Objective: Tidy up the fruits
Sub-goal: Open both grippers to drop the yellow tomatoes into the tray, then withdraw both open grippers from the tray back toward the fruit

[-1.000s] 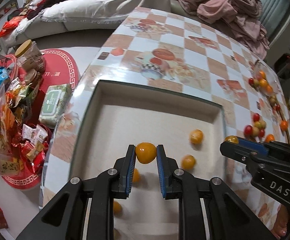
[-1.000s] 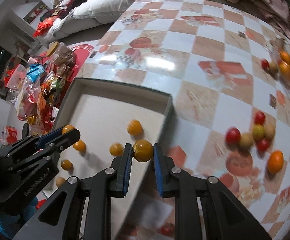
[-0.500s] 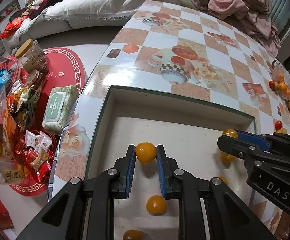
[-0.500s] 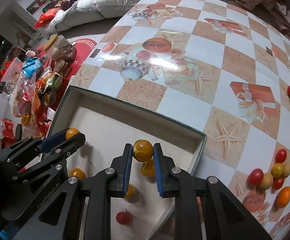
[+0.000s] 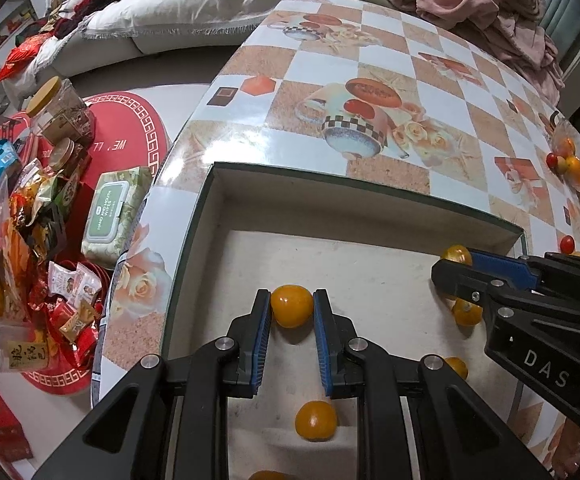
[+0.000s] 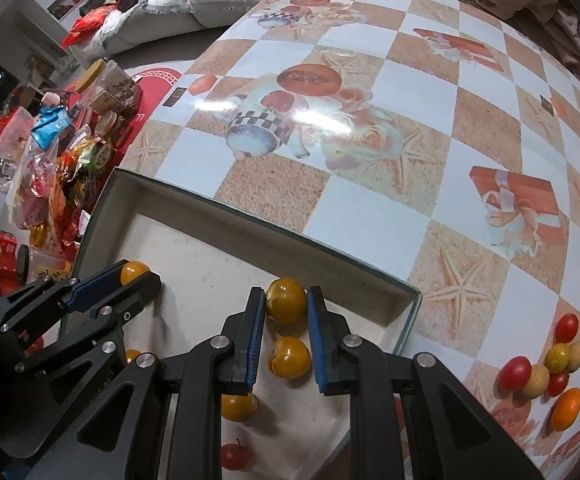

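Observation:
My left gripper [image 5: 291, 308] is shut on an orange-yellow fruit [image 5: 291, 305] and holds it over the shallow beige box [image 5: 370, 200] on the table. My right gripper [image 6: 286, 300] is shut on a yellow-orange fruit [image 6: 285, 299] over the same box [image 6: 330, 264], near its right wall. Several yellow fruits lie on the box floor, one [image 5: 315, 420] under the left gripper and one [image 6: 289, 357] under the right, plus a red one [image 6: 235, 456]. Each gripper shows in the other's view, the right [image 5: 456, 264] and the left [image 6: 136, 276].
Red, yellow and orange fruits [image 6: 546, 364] lie loose on the checked tablecloth to the right, more [image 5: 570, 164] at the far right edge. A wipes pack [image 5: 114, 216] and snack bags [image 5: 22, 216] sit on the floor left of the table. Pink clothes [image 5: 490, 8] lie behind.
Both grippers have moved further in over the box, each still holding its fruit. The box's far wall now sits closer ahead of them.

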The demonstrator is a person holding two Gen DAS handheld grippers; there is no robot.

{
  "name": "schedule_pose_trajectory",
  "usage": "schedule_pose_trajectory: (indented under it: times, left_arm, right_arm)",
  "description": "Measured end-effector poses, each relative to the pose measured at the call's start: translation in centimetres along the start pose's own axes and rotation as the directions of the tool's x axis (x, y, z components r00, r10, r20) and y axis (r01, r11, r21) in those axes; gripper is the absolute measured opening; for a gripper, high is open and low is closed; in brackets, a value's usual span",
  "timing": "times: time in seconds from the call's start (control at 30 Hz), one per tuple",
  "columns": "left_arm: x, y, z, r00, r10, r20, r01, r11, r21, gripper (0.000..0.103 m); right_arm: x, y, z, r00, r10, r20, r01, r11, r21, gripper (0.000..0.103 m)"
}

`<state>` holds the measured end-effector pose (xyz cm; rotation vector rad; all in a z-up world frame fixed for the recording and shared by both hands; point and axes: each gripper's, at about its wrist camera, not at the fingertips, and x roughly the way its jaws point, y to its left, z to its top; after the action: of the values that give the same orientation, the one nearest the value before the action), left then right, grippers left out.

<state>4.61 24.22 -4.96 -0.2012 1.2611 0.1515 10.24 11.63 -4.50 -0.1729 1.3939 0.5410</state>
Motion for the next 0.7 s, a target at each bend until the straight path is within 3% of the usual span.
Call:
schedule_pose_trajectory:
  times: [0.37, 0.43, 0.47, 0.5, 0.53, 0.7]
  left_arm:
    - [0.1, 0.1, -0.2, 1.000, -0.005, 0.001, 0.005, 1.000, 0.009, 0.025]
    - [-0.1, 0.2, -0.2, 1.000, -0.007, 0.004, 0.007, 1.000, 0.004, 0.055]
    - [-0.3, 0.3, -0.3, 1.000, -0.003, 0.018, 0.003, 1.000, 0.002, 0.071]
    - [-0.7, 0.3, -0.4, 0.999, 0.008, 0.045, -0.008, 1.000, 0.001, 0.071]
    - [-1.0, 0.2, -0.4, 0.998, 0.010, 0.056, -0.011, 1.000, 0.011, 0.071]
    - [-1.5, 0.1, -0.4, 0.999, 0.022, 0.042, -0.024, 0.999, 0.034, 0.071]
  right_arm:
    - [-0.3, 0.1, -0.1, 1.000, 0.030, 0.000, -0.030, 1.000, 0.003, 0.024]
    - [-0.7, 0.1, -0.2, 0.999, 0.038, 0.009, -0.038, 0.999, 0.005, 0.024]
    - [-1.0, 0.1, -0.3, 0.999, 0.039, 0.017, -0.039, 0.999, 0.003, 0.027]
    - [-1.5, 0.2, -0.3, 0.999, 0.044, 0.028, -0.044, 0.999, 0.003, 0.031]
    - [-1.9, 0.1, -0.4, 0.998, 0.048, 0.039, -0.049, 0.999, 0.005, 0.042]
    - [-4.2, -0.4, -0.6, 0.994, 0.068, 0.091, -0.071, 0.997, 0.026, 0.068]
